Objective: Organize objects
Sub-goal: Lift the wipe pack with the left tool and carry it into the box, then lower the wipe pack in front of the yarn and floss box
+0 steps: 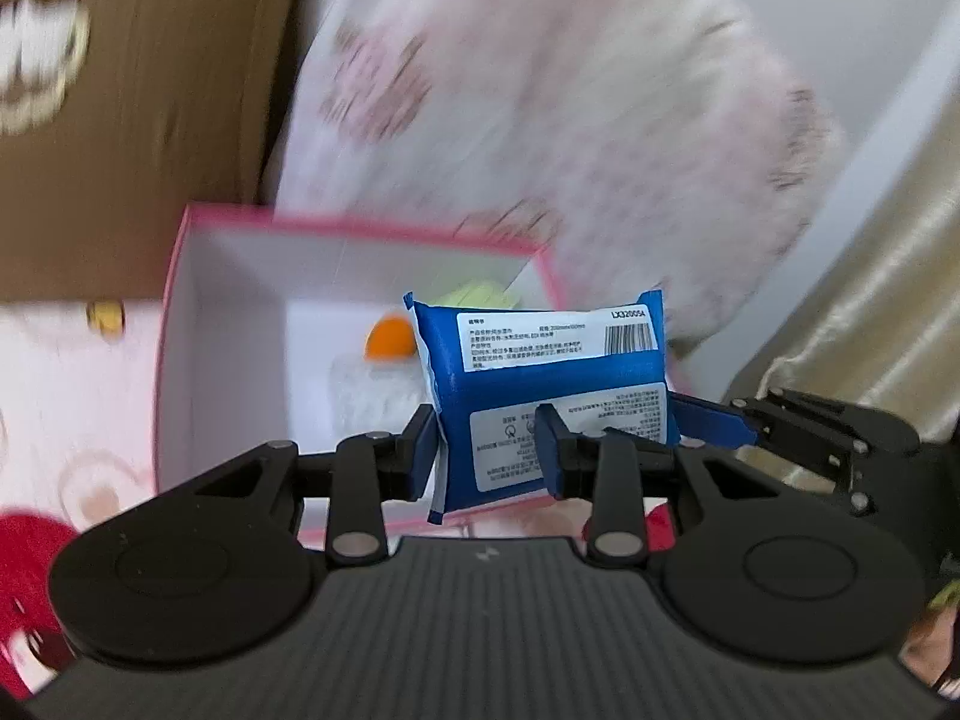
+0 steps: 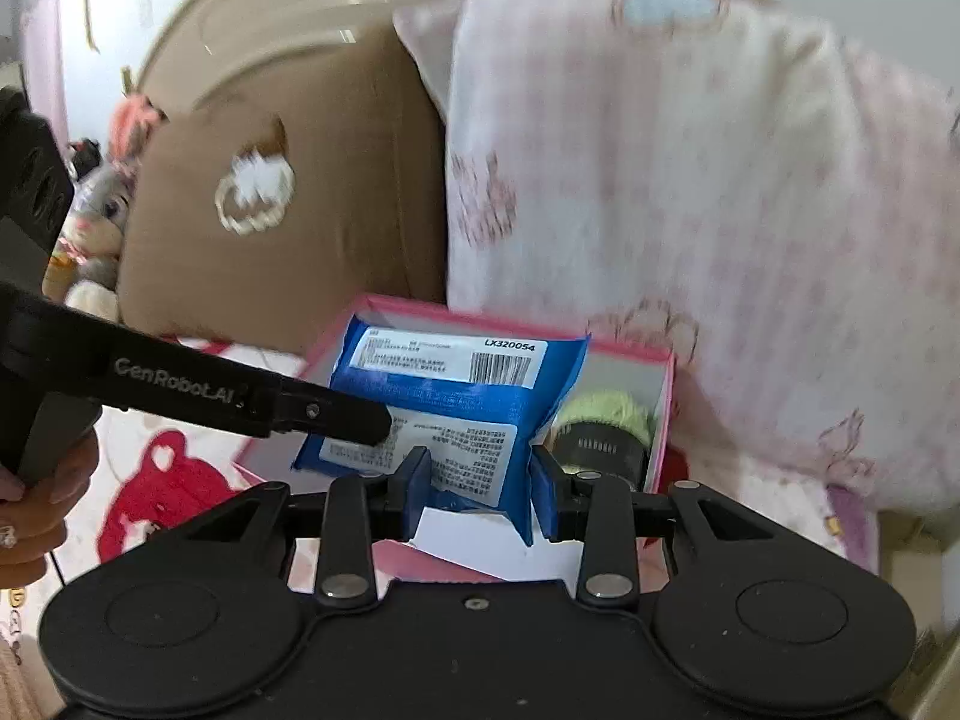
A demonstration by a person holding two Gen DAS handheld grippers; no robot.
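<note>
Bedding in pale pink with faded prints (image 2: 690,192) fills the background of both views, and a brown pillow (image 2: 312,180) with a white motif is leaned beside it. Below these, a pink-rimmed box (image 1: 174,324) with white inner walls is set on a bed sheet printed with red bears (image 2: 162,480). Inside the box, an orange item (image 1: 390,336), a pale green item (image 2: 606,411) and a dark cylindrical object (image 2: 600,453) are seen, partly hidden.

A blue packet (image 1: 552,396) with white printed labels and a barcode is held above the near side of the box, tilted, with its barcode end up. It is gripped from two sides. The left gripper (image 1: 486,450) is clamped on the packet's lower part, with the jaws pressed into the wrapper. The right gripper (image 2: 480,480) is likewise closed on the packet's lower edge, the blue pads squeezing it between them. In the right wrist view the left gripper is seen as a black arm reaching in from the left, its tip touching the packet's label.

A small yellow object (image 1: 105,318) lies on the sheet just left of the box; it is too blurred to identify.
</note>
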